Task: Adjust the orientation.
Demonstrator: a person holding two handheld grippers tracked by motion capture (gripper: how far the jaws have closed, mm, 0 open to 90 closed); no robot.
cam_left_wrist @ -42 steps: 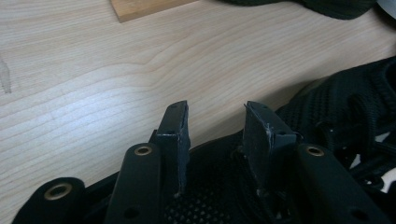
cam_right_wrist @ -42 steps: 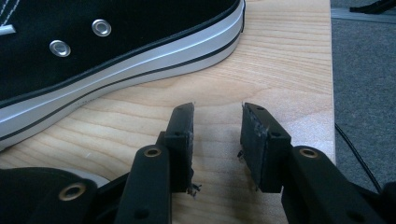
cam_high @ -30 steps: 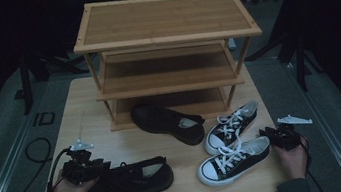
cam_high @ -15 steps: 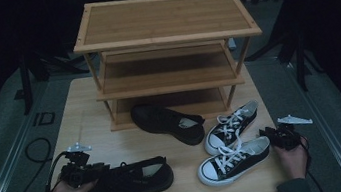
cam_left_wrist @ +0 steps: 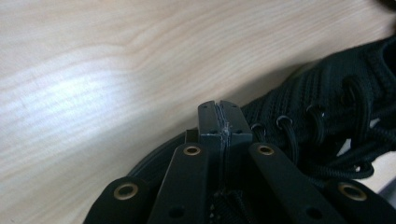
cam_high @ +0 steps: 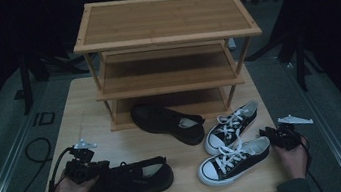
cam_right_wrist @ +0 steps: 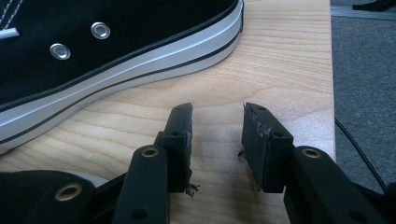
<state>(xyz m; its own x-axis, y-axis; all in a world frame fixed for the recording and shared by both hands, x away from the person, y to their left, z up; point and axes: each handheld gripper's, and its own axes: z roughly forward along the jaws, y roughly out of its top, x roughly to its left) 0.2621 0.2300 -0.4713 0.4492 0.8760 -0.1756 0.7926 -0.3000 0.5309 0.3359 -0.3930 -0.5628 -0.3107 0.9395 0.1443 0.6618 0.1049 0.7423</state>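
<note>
High view first: a three-tier bamboo rack (cam_high: pixel 168 51) stands at the back of my pale wooden table (cam_high: pixel 86 118), a black slip-on (cam_high: pixel 168 123) before it, two black canvas sneakers (cam_high: pixel 234 154) rightward. My left gripper (cam_high: pixel 83 167) has just closed at the heel of the black laced shoe (cam_high: pixel 130 180), its pads together. My right gripper (cam_right_wrist: pixel 217 140) stands apart, empty, just beside the nearer sneaker's rubber sole.
</note>
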